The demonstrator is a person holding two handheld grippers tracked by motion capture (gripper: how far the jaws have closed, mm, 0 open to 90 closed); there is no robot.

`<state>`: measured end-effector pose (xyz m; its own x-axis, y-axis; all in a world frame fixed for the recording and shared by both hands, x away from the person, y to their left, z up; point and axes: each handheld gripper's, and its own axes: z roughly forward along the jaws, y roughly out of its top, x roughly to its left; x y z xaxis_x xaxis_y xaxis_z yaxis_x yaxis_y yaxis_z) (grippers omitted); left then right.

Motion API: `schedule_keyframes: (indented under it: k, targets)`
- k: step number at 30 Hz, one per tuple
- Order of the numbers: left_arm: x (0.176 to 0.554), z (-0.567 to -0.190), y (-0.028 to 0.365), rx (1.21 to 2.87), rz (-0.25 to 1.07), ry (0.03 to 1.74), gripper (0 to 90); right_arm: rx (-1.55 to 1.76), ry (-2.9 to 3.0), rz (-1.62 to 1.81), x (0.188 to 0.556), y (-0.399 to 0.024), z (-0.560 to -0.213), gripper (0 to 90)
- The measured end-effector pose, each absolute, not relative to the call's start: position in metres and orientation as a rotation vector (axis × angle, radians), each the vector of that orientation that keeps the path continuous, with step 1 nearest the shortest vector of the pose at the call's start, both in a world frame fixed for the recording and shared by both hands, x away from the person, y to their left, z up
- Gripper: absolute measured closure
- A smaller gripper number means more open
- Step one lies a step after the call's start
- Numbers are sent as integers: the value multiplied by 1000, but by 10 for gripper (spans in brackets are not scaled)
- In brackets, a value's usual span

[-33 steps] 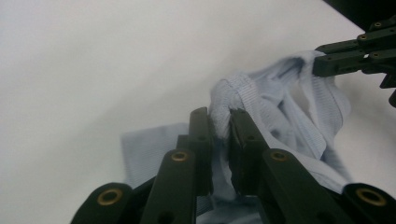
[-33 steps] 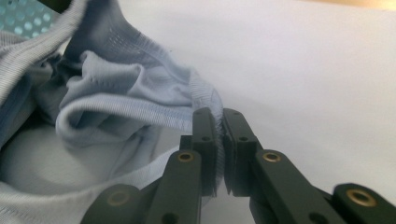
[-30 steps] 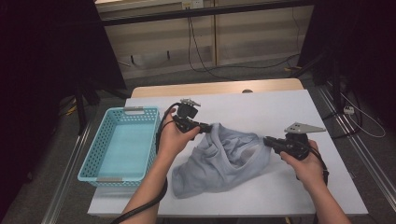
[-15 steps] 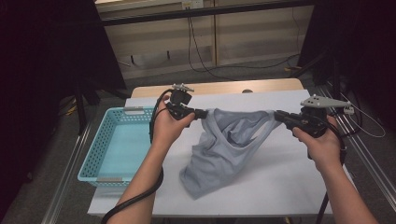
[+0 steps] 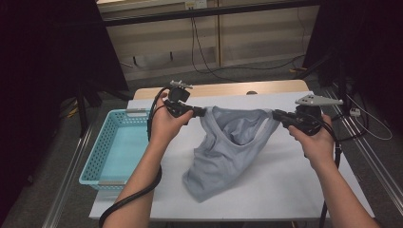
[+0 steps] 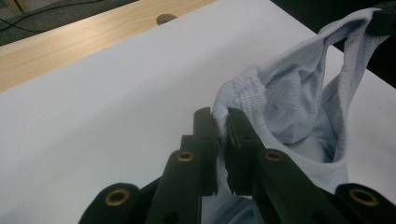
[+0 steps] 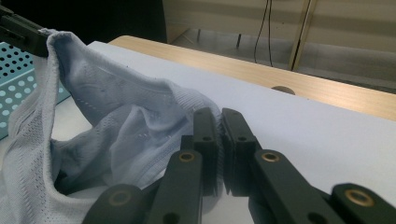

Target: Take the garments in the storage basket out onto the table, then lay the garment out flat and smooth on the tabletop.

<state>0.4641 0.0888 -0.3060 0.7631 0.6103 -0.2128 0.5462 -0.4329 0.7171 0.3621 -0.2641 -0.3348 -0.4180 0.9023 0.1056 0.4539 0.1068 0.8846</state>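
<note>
A light grey-blue sleeveless shirt (image 5: 228, 147) hangs stretched between both grippers above the white table (image 5: 294, 185); its lower end rests on the table. My left gripper (image 5: 203, 112) is shut on one top corner of the shirt (image 6: 261, 93), the fabric pinched between its jaws at my left gripper (image 6: 222, 116). My right gripper (image 5: 274, 114) is shut on the opposite top corner, and the shirt (image 7: 116, 126) spreads away from my right gripper (image 7: 219, 116) toward the other hand.
A turquoise plastic basket (image 5: 119, 147) stands at the table's left edge. A bare wooden strip (image 5: 228, 89) with a round hole runs along the far side. Cables trail from both grippers; dark stands flank the table.
Both grippers have risen and moved apart, lifting the shirt from a heap on the table until its top edge is pulled taut between them.
</note>
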Motion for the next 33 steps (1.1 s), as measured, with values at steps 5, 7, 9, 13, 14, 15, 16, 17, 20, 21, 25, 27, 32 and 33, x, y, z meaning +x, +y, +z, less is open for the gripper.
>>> schedule_keyframes:
  k: [5,7,9,13,14,15,16,17,20,21,25,27,32,33]
  targets:
    - [463,-306,86,2141,99,858,842,1306,1933,1247,361,-264,-333,864]
    - [463,-305,85,2148,97,857,842,1308,1934,1249,360,-264,-333,864]
    - [464,-304,84,2159,92,850,843,1310,1935,1246,361,-265,-335,864]
    - [464,-303,84,2156,88,855,843,1316,1934,1247,362,-264,-336,864]
    - [465,-303,85,2157,89,855,844,1315,1934,1249,362,-264,-336,864]
    - [465,-303,85,2156,83,857,844,1313,1931,1250,363,-264,-336,864]
    - [466,-302,85,2153,83,861,844,1308,1930,1246,363,-264,-336,864]
    - [466,-302,86,2154,85,858,843,1309,1931,1244,363,-265,-335,864]
    - [466,-299,86,2143,79,853,845,1317,1910,1229,363,-267,-331,867]
    - [466,-297,85,2146,77,848,848,1323,1900,1220,362,-269,-328,868]
    - [464,-292,80,2130,47,824,852,1287,1858,1209,358,-273,-311,870]
    - [463,-291,78,2124,47,823,852,1276,1836,1220,357,-276,-301,870]
    - [464,-294,76,2127,40,830,852,1285,1837,1229,359,-278,-295,870]
    - [465,-295,77,2130,38,832,852,1284,1840,1226,360,-277,-297,870]
